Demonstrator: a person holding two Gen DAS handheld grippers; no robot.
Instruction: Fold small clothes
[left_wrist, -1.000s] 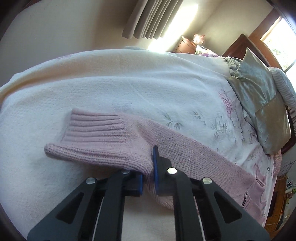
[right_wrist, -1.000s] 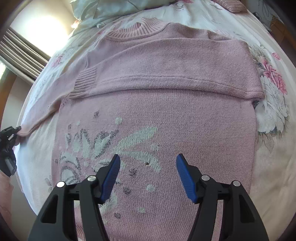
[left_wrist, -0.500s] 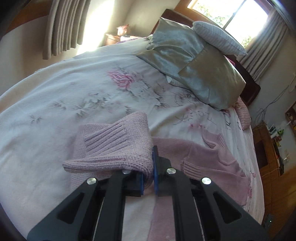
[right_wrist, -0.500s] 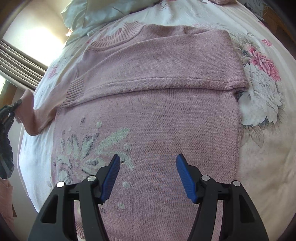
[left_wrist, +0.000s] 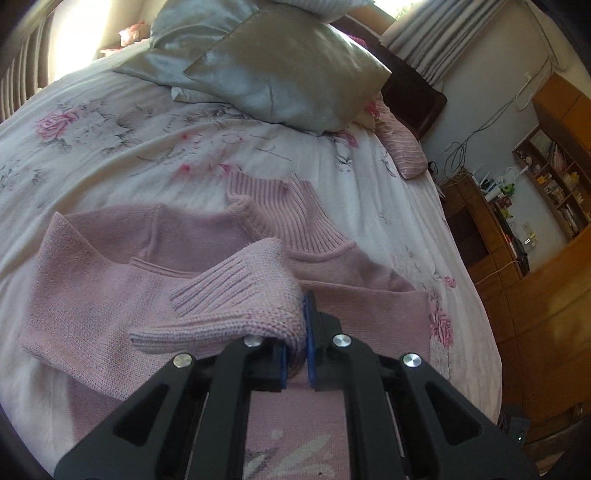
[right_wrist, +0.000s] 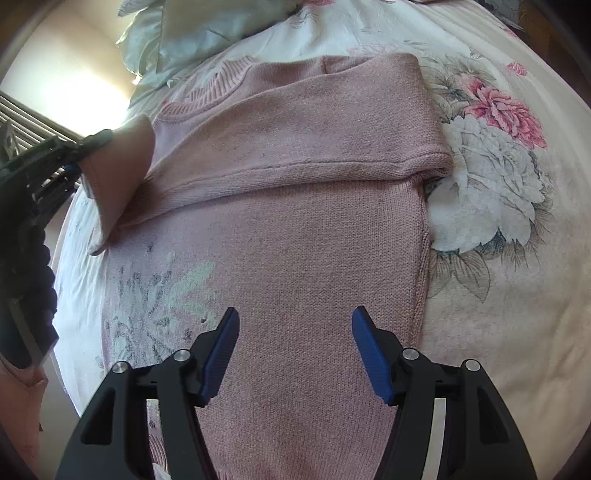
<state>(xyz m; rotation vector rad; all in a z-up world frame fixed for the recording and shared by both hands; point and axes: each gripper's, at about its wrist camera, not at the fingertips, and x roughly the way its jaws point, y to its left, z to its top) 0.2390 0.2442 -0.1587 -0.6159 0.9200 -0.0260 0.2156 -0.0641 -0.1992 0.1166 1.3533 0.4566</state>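
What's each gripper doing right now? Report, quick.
Left gripper: shut on the sleeve cuff, lifted over the sweater.
Right gripper: open, holding nothing, above the sweater.

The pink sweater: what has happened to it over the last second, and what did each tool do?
The left tool, shut on the sleeve cuff, has lifted it off the bedspread and carried it in over the pink sweater toward the collar. The right tool stays open above the sweater's body, holding nothing. The other sleeve remains folded across the chest.
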